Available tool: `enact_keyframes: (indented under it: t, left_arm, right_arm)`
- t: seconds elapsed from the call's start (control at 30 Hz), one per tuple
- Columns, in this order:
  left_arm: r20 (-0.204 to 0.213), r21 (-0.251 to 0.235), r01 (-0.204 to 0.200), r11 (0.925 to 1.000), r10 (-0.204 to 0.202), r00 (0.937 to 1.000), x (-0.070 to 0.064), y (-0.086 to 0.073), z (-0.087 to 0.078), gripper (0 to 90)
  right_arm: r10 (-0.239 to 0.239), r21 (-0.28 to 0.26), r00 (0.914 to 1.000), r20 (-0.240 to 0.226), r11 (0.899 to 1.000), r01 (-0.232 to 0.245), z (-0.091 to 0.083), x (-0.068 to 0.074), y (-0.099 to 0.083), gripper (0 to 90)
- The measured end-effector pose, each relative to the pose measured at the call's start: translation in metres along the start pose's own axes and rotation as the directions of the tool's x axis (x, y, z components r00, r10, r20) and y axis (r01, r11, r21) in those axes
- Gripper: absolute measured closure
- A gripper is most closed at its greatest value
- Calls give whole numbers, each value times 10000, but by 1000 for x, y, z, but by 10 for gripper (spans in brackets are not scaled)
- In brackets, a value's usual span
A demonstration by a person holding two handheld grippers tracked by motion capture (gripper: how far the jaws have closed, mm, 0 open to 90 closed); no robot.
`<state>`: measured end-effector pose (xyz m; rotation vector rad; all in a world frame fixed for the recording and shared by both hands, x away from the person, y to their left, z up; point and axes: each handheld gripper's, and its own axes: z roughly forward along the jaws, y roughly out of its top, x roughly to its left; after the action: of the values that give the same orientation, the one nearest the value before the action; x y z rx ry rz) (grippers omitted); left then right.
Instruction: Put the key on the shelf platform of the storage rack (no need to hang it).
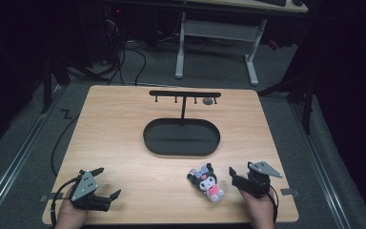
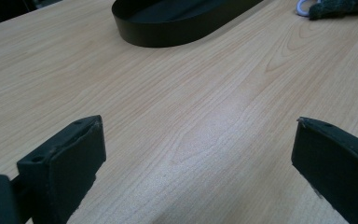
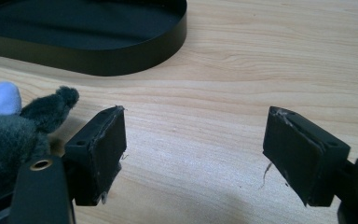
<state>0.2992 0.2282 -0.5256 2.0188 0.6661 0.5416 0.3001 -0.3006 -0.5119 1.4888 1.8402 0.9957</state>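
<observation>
- Resting near the table's (image 1: 124,129) front edge, the left gripper (image 1: 108,183) gaped wide over bare wood.
- The right gripper (image 1: 232,174) stood spread, empty, just beside the plush toy (image 1: 207,182), perhaps brushing it.
- That toy lay before the black tray (image 1: 181,137).

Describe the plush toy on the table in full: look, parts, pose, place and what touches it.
The plush toy is a small soft figure with a dark hood ending in two pointed ears, a pale face and a pink lower body. It looks like fuzzy fabric. It lies flat on the wooden table, head toward the black oval tray, near the front edge. The right gripper sits just beside it, jaws open, not gripping it; only the table touches it.
</observation>
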Motion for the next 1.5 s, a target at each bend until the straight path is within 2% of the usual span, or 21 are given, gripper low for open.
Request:
enact_keyframes:
  t: [0.47,0.67,0.7,0.83,0.97,1.03,1.13,1.17,1.2,1.3,1.43,1.47,1.5]
  left_arm:
    - [93,104,-38,9999,37,9999,0,-1,1,35]
    - [-15,101,4,9999,-4,10000,0,-1,0,35]
    - [-71,108,-12,9999,13,10000,0,-1,-2,35]
    - [-61,117,-63,9999,64,10000,-2,-1,-4,35]
    - [-186,225,-116,9997,120,9998,-2,-3,-5,35]
    - [-248,162,-79,9998,83,9997,0,-4,-7,35]
    - [-301,-19,90,10000,-90,9995,5,-5,-10,35]
    - [-300,-52,116,9999,-118,9995,6,-5,-9,35]
    - [-255,-46,113,9999,-115,9996,7,-5,-8,35]
    - [-190,-50,64,10000,-65,9998,7,-4,-7,35]
    - [-239,-74,-98,9999,96,9997,5,-3,-6,23]
    - [-347,-227,24,9997,-32,9994,7,-2,-6,6]
    - [-347,-227,24,9997,-32,9994,7,-2,-6,5]
  right_arm:
    - [-218,657,9997,-72,9976,222,3,2,1,226]
    - [-598,864,9982,36,9945,592,1,4,6,220]
    - [-674,918,9977,-92,9935,679,0,3,7,242]
    - [-682,967,9973,-275,9928,706,-3,0,12,260]
    - [-438,1048,9983,-375,9934,475,-4,-4,17,278]
    - [-493,831,9981,-380,9952,523,-5,-4,19,295]
    - [-455,1005,9981,-422,9937,495,-5,-3,22,294]
    - [-527,1109,9977,-416,9922,570,-4,-3,22,302]
    - [-459,1405,9978,-486,9887,524,-5,-4,23,351]
    - [-328,1563,9984,-452,9869,395,-5,-5,24,353]
    - [-96,2217,9988,-479,9749,200,-2,-8,26,355]
    - [-111,2536,9986,-516,9670,238,-1,-9,27,385]
    - [-111,2536,9986,-516,9670,238,-1,-9,27,385]
